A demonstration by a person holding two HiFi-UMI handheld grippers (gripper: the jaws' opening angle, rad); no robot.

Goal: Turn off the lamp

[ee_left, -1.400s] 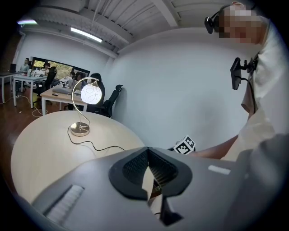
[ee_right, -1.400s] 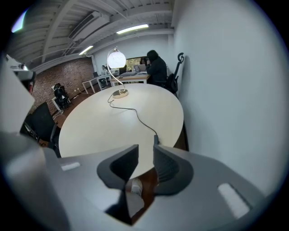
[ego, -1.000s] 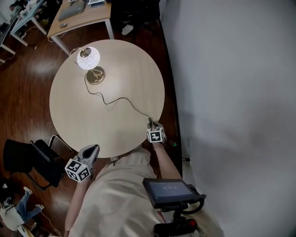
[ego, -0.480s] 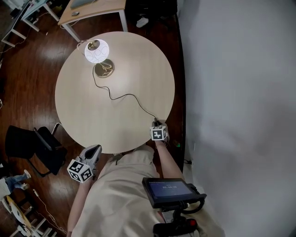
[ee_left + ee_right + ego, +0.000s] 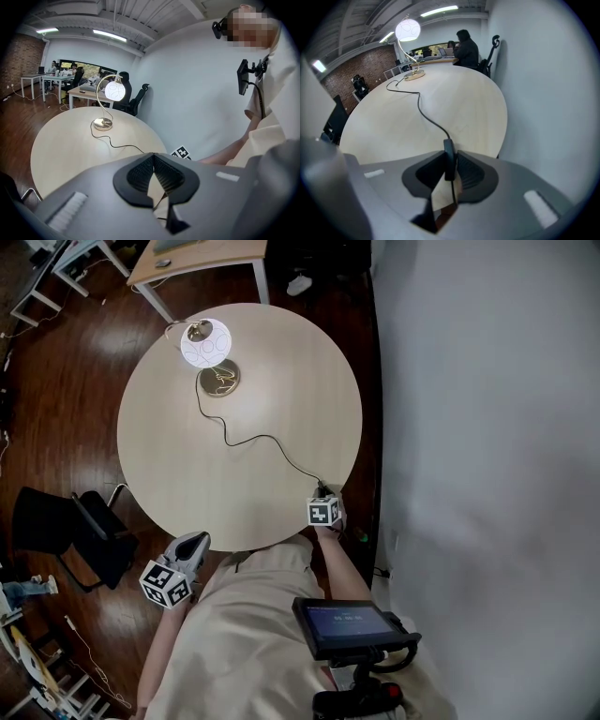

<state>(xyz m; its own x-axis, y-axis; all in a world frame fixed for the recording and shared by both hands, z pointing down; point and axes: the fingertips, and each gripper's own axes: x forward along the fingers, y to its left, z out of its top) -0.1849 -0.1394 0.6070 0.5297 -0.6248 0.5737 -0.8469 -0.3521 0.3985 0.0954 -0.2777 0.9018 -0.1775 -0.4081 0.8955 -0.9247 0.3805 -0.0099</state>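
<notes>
The lamp [image 5: 205,342] stands lit at the far side of the round table [image 5: 291,381], its globe shade glowing above a round brass base. From the base a thin black cord [image 5: 253,438] snakes across the tabletop away from the lamp to the near right edge, where it carries an inline switch [image 5: 449,149]. That switch is what the work is on: the right gripper [image 5: 449,164] has it between its jaws, which are closing, the ribbed pads bearing on its two sides while the cord runs out ahead toward the lamp. With the shade bright, the step in hand looks like the squeeze on the switch. The next move probably calls for a firmer pinch square on the button, held steady so the switch does not slip out sideways or drag the cord. The right gripper tips steeply down at the table edge well away from the lamp, the forearm coming straight from the body. The left gripper [image 5: 153,157] hangs off the table's near left edge, aimed gently downward toward the lamp, jaws pressed together on nothing.
</notes>
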